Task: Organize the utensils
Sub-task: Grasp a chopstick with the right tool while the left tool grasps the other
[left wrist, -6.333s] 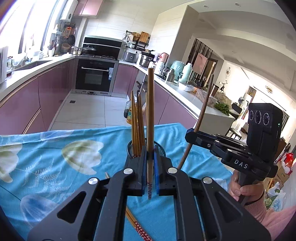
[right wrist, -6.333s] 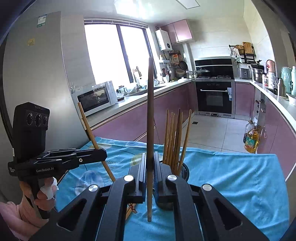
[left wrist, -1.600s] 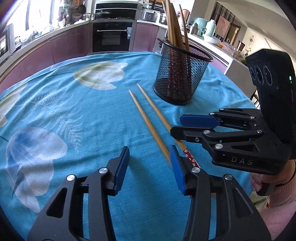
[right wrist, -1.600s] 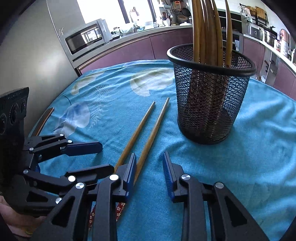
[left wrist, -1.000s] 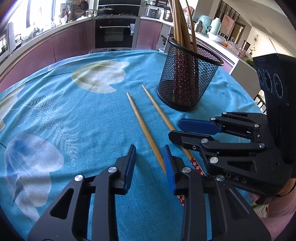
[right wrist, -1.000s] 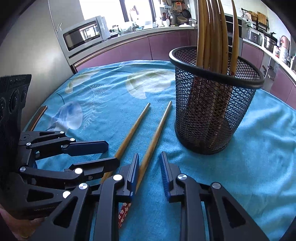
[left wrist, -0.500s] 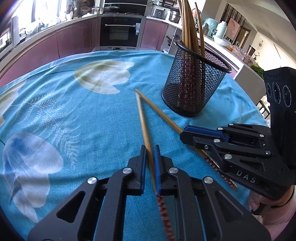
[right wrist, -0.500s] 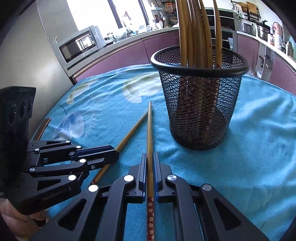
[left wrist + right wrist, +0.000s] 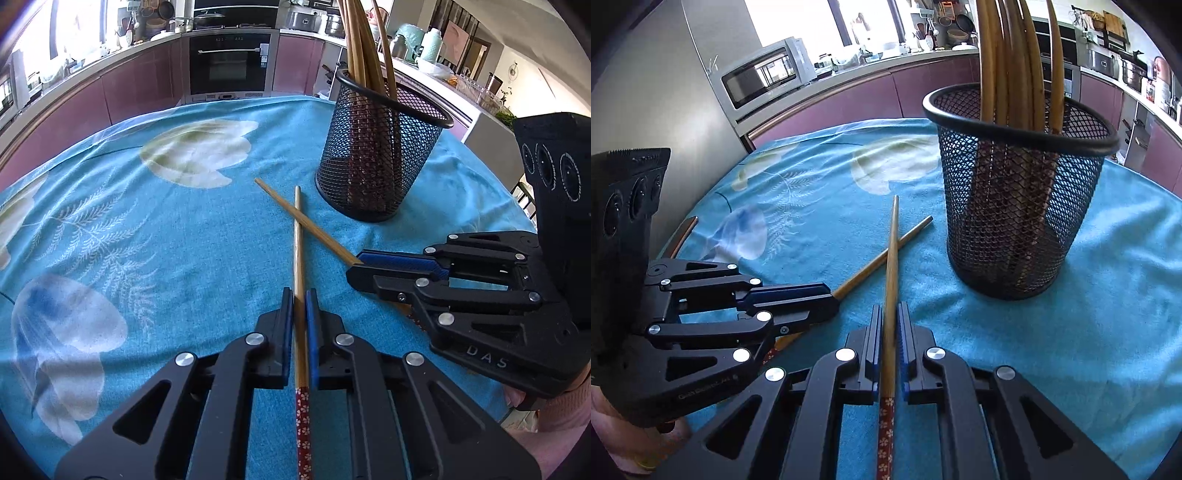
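Left hand-held gripper (image 9: 299, 295): clamped on a chopstick (image 9: 298, 243).
Right hand-held gripper (image 9: 889, 310): clamped on the other chopstick (image 9: 892, 254); the two cross.

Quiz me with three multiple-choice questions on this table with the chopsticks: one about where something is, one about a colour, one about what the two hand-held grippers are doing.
1. Where do most chopsticks stand?
A. In the mesh cup
B. In a drawer
C. On a plate

2. What colour is the tablecloth?
A. Red
B. Blue with pale flowers
C. Plain white

3. What are the grippers doing?
A. Both open, empty
B. One grips the cup
C. Each shut on one chopstick

Answers: 1 A, the bundle stands in the black mesh cup. 2 B, the tablecloth shows it. 3 C, the left gripper clamps one chopstick and the right gripper the other chopstick; the two sticks cross.
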Tool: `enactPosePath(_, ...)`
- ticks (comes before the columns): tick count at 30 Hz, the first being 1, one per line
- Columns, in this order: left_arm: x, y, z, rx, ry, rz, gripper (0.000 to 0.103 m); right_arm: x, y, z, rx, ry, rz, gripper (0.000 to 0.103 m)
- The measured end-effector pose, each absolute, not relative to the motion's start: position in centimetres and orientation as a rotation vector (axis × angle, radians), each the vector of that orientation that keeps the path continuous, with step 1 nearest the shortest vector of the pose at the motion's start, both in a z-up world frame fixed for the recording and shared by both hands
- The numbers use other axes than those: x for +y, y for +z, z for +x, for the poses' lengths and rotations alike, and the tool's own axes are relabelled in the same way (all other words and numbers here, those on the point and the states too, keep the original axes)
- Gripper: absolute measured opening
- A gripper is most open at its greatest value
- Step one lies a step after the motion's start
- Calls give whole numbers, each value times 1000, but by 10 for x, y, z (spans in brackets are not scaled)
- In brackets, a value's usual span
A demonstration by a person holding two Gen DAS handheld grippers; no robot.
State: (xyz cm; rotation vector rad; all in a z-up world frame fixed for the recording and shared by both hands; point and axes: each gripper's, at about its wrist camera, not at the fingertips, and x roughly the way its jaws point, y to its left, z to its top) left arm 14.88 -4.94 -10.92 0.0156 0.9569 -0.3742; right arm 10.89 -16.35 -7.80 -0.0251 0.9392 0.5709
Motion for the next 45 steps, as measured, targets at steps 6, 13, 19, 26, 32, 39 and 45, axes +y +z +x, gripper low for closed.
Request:
enactPosePath(6, -53, -109, 151, 948, -360, 28, 8, -162, -79, 109, 926, 560, -50, 7)
enactPosePath(13, -53, -108, 148, 944, -351, 20, 8, -165, -79, 109, 925, 559, -27, 6)
enactPosePath(19, -52, -109, 148, 940, -347, 14, 8, -167, -79, 109, 928, 565, -9, 6)
enactPosePath(26, -50, -108, 147, 940, -346, 4, 8, -170, -77, 106, 924, 583, 14, 6)
enactPosePath(32, -48, -105, 145, 934, -353, -11, 7, -175, -71, 103, 907, 602, 42, 6)
enactPosePath(39, -41, -98, 140, 923, -372, -51, 7, -181, -64, 98, 887, 623, 76, 6)
enactPosePath(45, -36, -90, 136, 910, -387, -88, 7, -188, -56, 92, 857, 636, 98, 6)
